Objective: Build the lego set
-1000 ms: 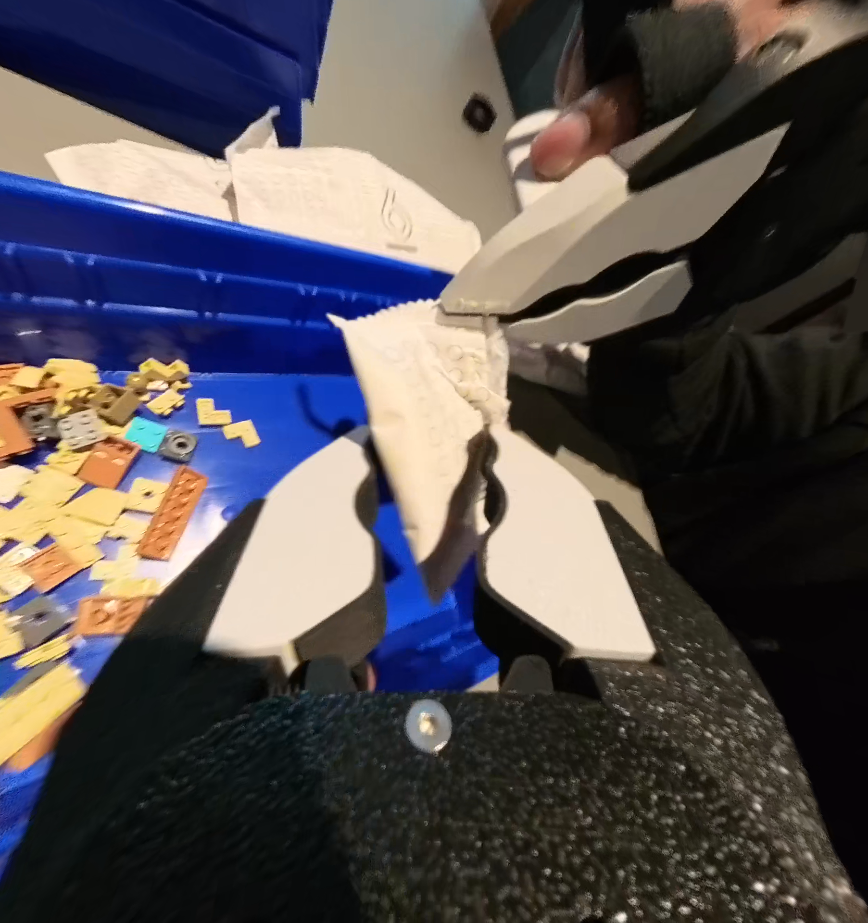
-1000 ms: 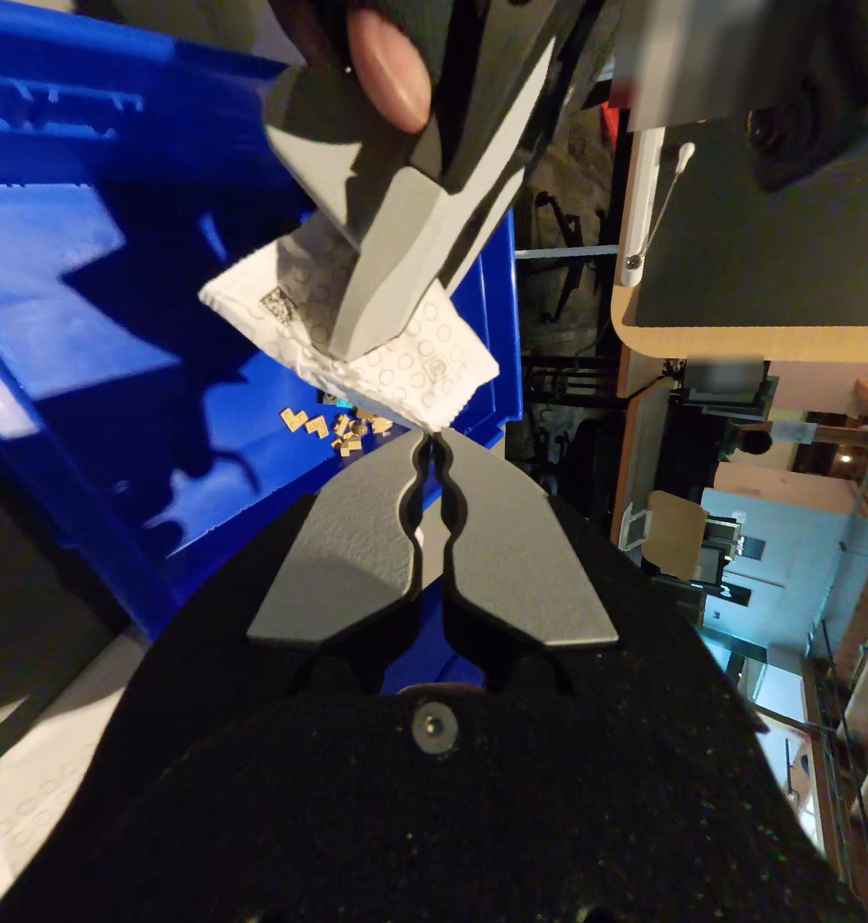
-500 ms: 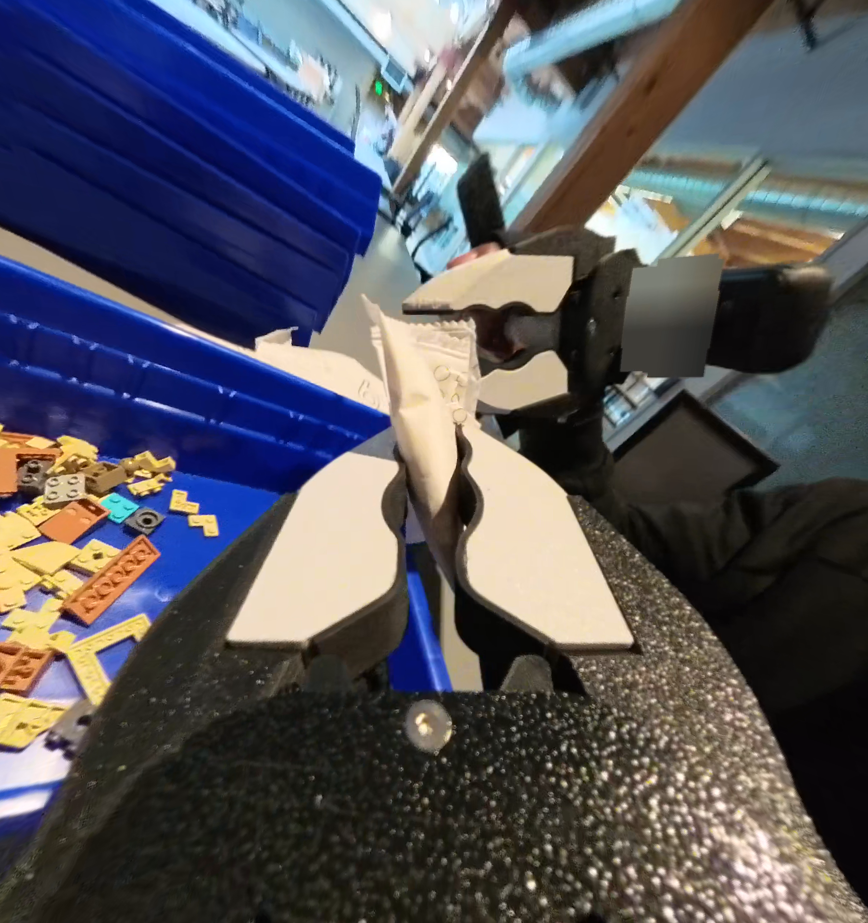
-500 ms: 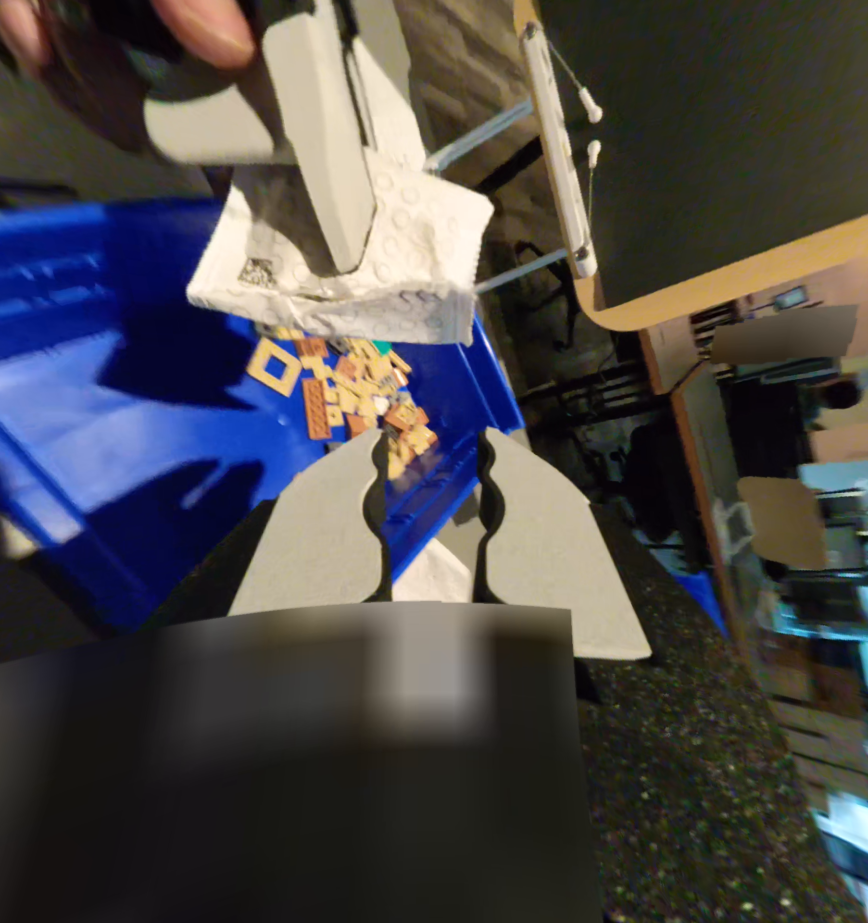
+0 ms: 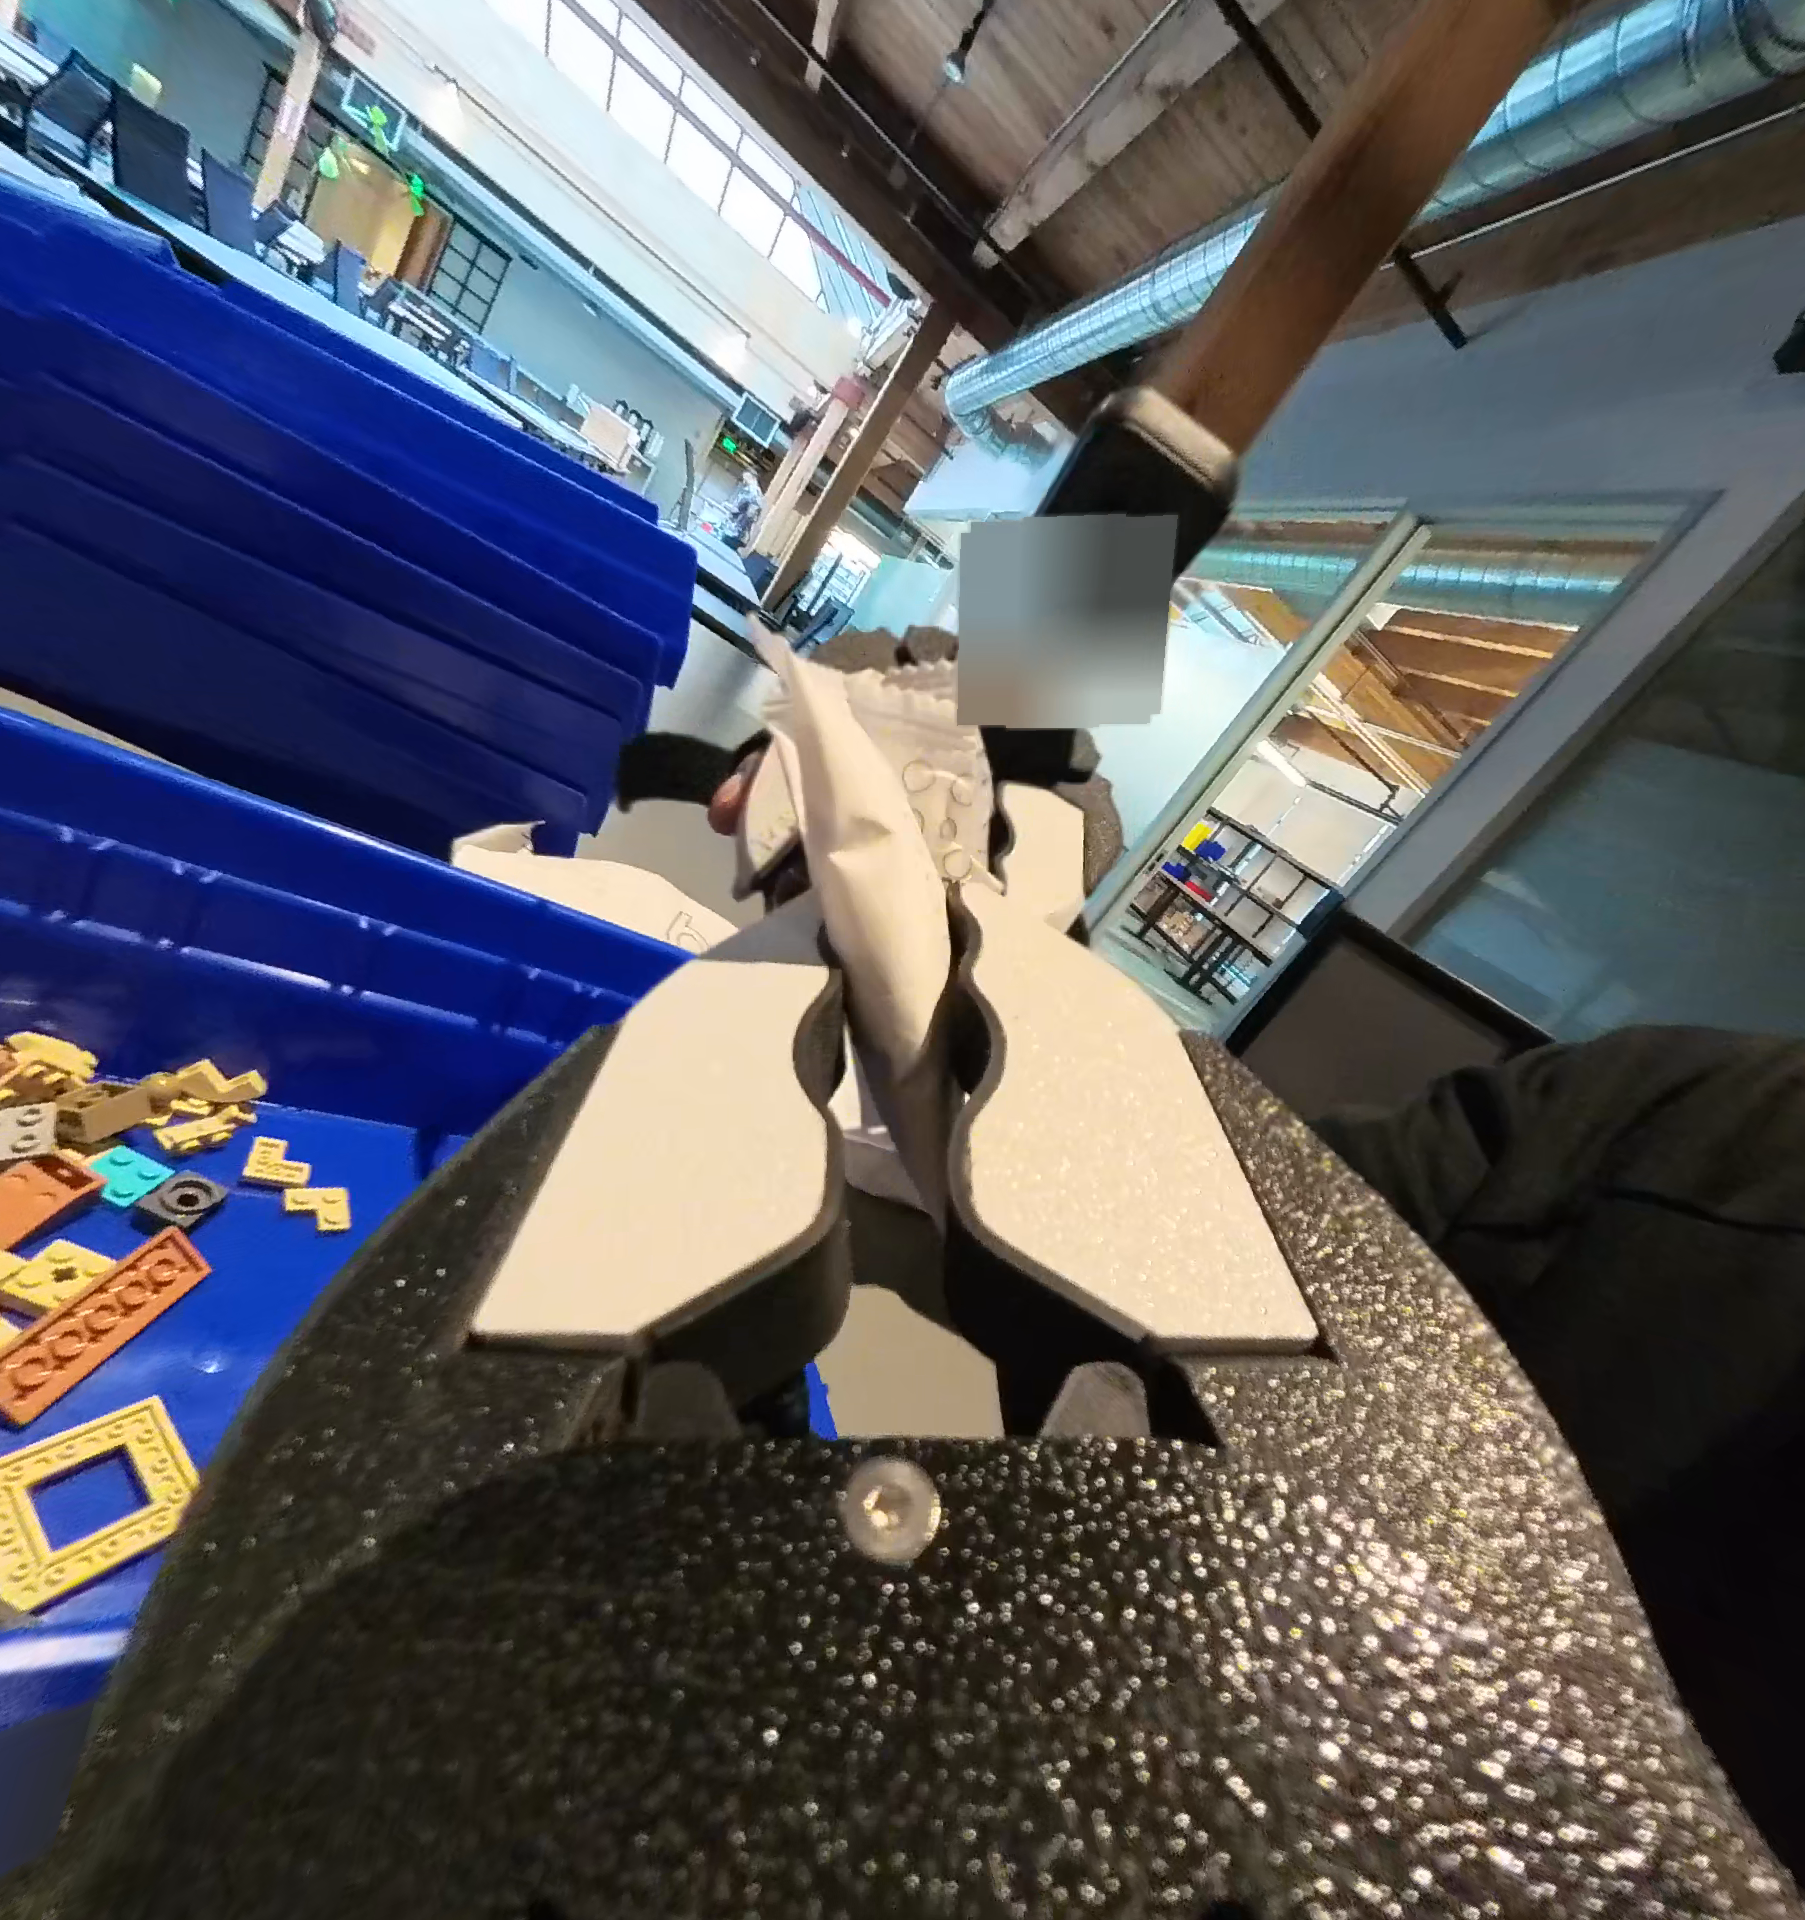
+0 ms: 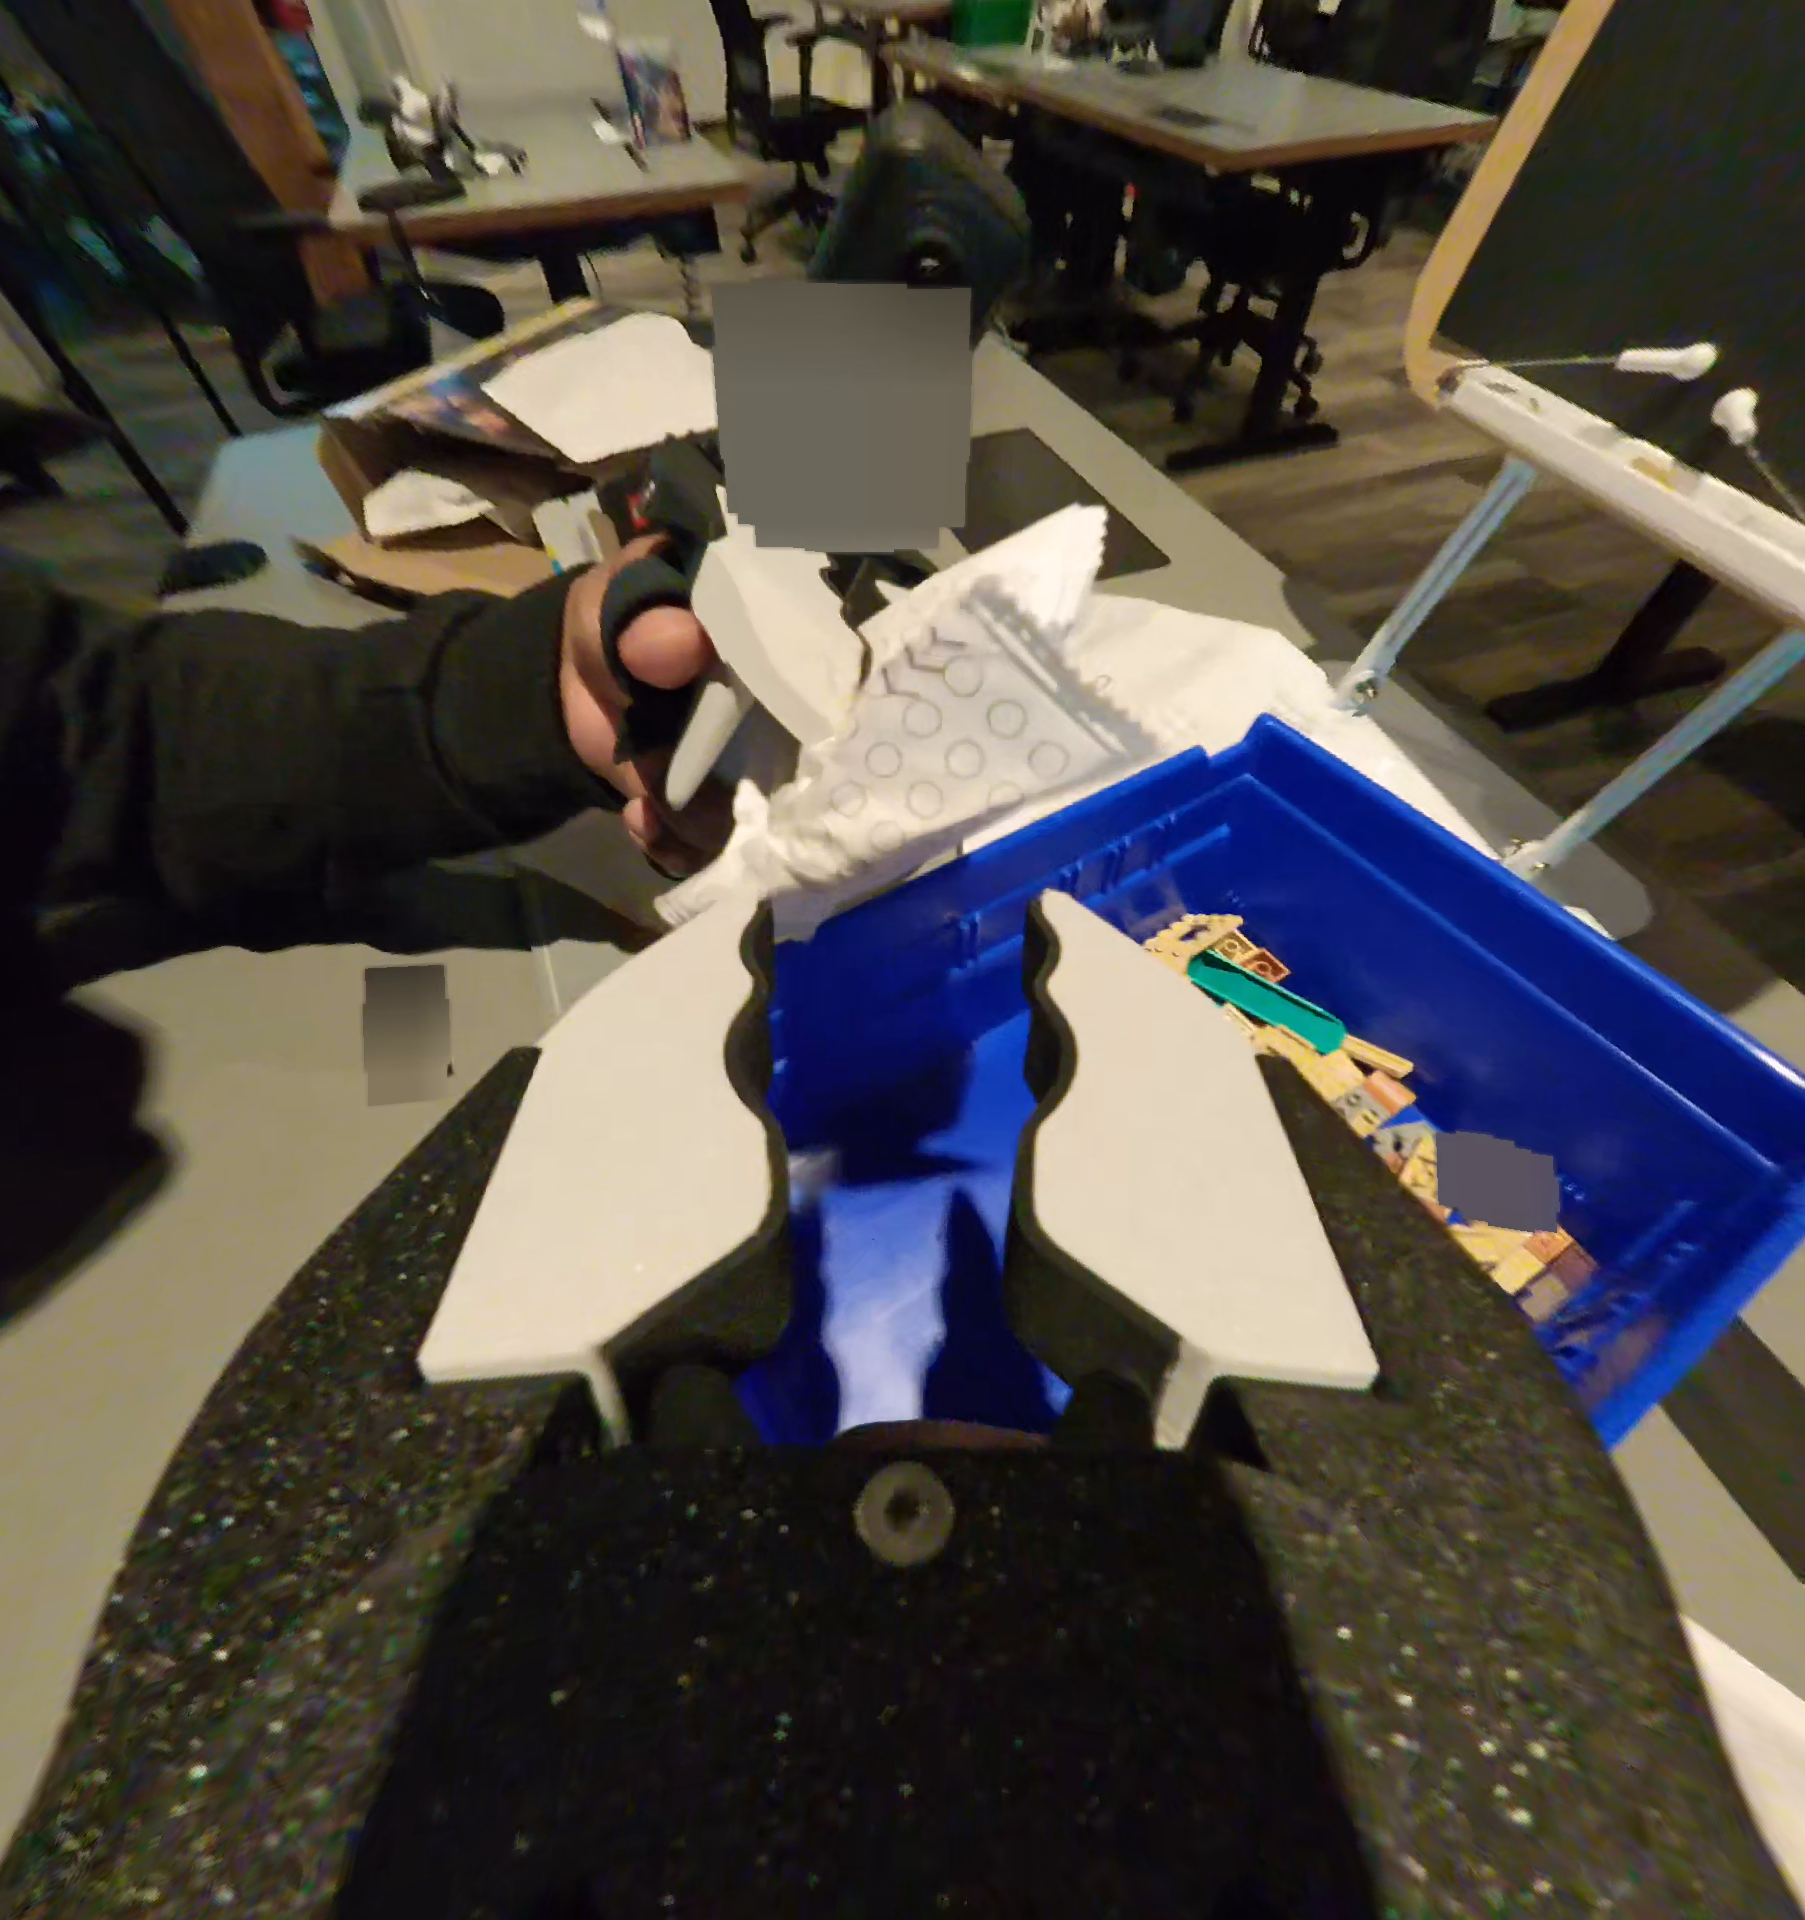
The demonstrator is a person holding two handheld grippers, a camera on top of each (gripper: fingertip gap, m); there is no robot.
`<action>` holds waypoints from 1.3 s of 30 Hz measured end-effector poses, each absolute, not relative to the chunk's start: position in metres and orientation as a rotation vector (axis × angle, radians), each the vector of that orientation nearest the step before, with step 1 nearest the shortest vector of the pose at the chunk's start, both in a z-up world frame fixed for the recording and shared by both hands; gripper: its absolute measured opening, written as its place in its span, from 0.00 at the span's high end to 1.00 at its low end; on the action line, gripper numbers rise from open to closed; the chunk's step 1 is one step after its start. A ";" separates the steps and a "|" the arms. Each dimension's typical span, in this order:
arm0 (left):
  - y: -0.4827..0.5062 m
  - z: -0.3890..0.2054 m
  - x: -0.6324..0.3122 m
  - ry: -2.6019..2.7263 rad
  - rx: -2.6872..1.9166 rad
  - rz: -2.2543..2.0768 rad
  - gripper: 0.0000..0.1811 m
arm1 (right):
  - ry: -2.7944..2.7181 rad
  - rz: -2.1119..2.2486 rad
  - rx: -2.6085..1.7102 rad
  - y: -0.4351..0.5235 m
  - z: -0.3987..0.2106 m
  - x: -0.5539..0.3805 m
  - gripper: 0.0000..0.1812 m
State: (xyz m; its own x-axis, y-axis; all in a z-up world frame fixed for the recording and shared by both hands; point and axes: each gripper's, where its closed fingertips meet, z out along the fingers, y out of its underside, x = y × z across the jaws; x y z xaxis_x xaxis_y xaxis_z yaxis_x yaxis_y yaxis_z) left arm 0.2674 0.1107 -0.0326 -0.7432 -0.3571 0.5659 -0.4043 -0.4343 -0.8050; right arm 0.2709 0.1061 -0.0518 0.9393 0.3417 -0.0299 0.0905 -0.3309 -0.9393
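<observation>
Left of the left gripper's (image 5: 903, 935) jaws, a blue bin (image 5: 254, 935) holds loose lego pieces (image 5: 77, 1236) in tan, orange, grey and teal, heaped at its far end. The jaws are clamped on a white paper bag (image 5: 882, 904) that stands up between them. Beyond the right gripper's (image 6: 898, 925) jaws, which stand apart and empty over the same bin (image 6: 1500, 935), the bag (image 6: 939, 738) hangs from the left gripper (image 6: 773, 665). A second ago the right jaws were pinched together at the bag's edge; they have since let go and drawn away.
</observation>
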 end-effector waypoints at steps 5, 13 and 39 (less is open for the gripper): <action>0.113 -0.048 0.274 -1.804 1.208 2.348 0.92 | -0.271 0.321 -1.833 0.101 -0.040 0.275 0.74; 0.106 -0.066 0.277 -1.965 1.227 2.276 0.92 | -0.166 0.319 -1.912 0.113 -0.056 0.285 0.71; 0.124 -0.073 0.288 -1.935 1.359 2.306 0.92 | 0.068 0.284 -2.075 0.109 -0.073 0.302 0.99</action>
